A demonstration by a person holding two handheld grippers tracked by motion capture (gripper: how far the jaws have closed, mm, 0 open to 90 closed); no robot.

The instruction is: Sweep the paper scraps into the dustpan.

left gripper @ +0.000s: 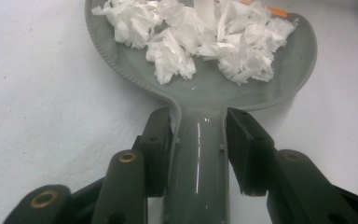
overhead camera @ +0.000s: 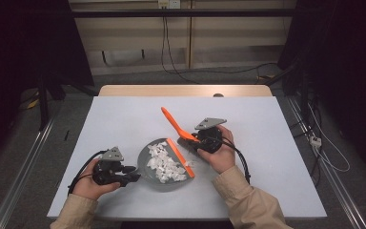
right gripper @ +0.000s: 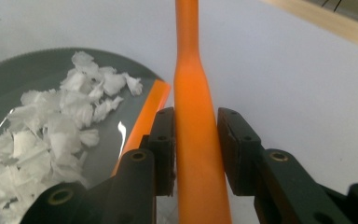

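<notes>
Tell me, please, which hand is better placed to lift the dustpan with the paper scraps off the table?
Left, probably. The left gripper is already shut on the dustpan handle. The right gripper holds the orange brush.

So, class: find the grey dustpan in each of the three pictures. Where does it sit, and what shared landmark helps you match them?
High view: the grey dustpan lies at centre, low, between the two hands.
Left gripper view: its pan fills the top, and its handle runs down between the jaws.
Right gripper view: its pan sits at the left edge.
Shared landmark: the white paper scraps piled in it.
</notes>
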